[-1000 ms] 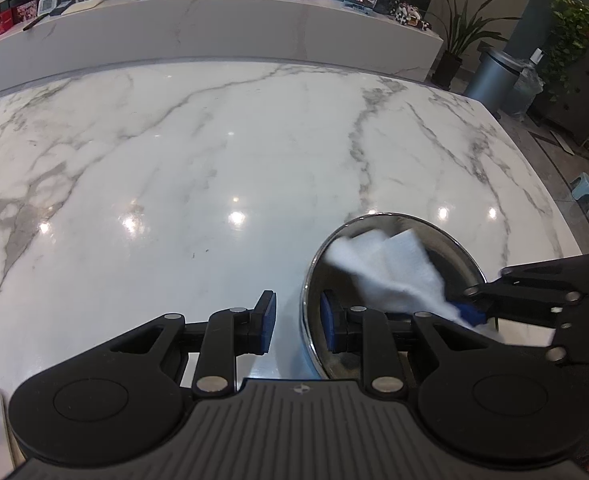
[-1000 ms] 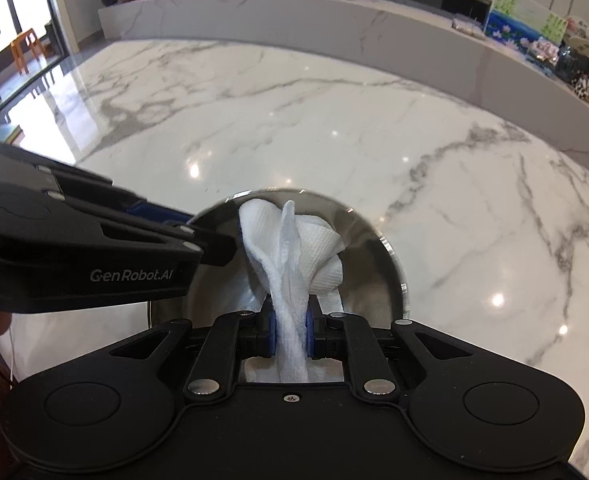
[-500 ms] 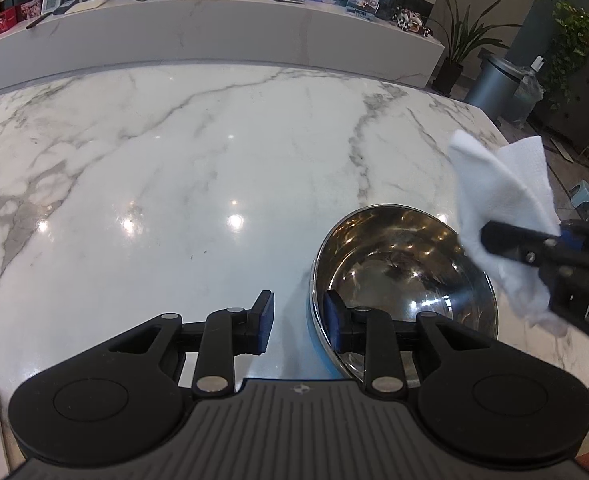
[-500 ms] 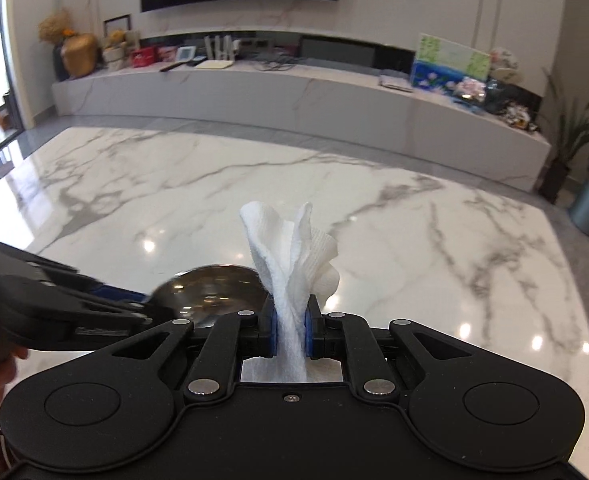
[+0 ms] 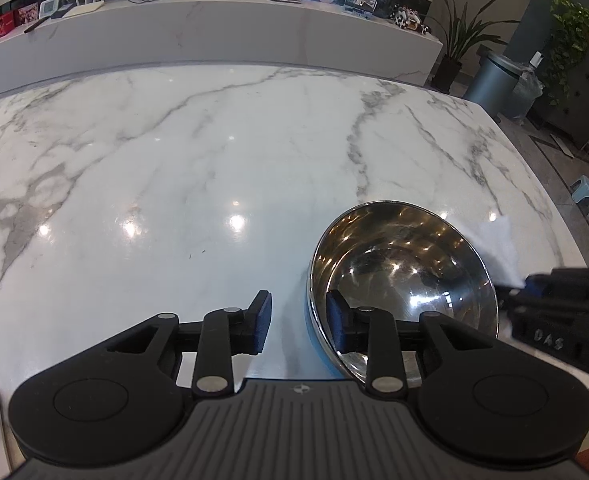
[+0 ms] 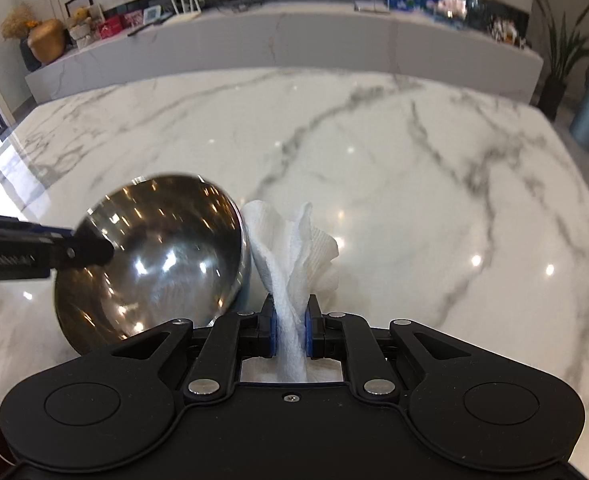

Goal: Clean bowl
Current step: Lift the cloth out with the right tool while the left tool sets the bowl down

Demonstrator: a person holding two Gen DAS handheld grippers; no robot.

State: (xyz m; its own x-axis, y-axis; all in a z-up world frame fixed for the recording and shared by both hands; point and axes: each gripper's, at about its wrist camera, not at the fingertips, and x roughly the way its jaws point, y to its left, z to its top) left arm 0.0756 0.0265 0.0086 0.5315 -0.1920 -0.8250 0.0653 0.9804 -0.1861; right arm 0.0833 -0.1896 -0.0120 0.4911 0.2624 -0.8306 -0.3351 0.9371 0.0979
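The steel bowl (image 5: 404,280) sits on the marble table (image 5: 214,168) near its front edge, tilted. A second ago the white paper towel (image 6: 294,256) was pressed inside it; half a second ago it had been lifted clear above the rim, and now it is down beside the bowl's right side, outside it.

The left gripper (image 5: 298,316) has not moved: its fingers straddle the bowl's near rim, one pad inside, one outside, with a visible gap on the outer side, so not squeezed tight. The right gripper (image 6: 292,330) stays clamped narrowly on the towel.

Only the right wrist view shows the towel's full crumpled shape; the left view catches just a blurred white edge (image 5: 498,248) past the bowl.
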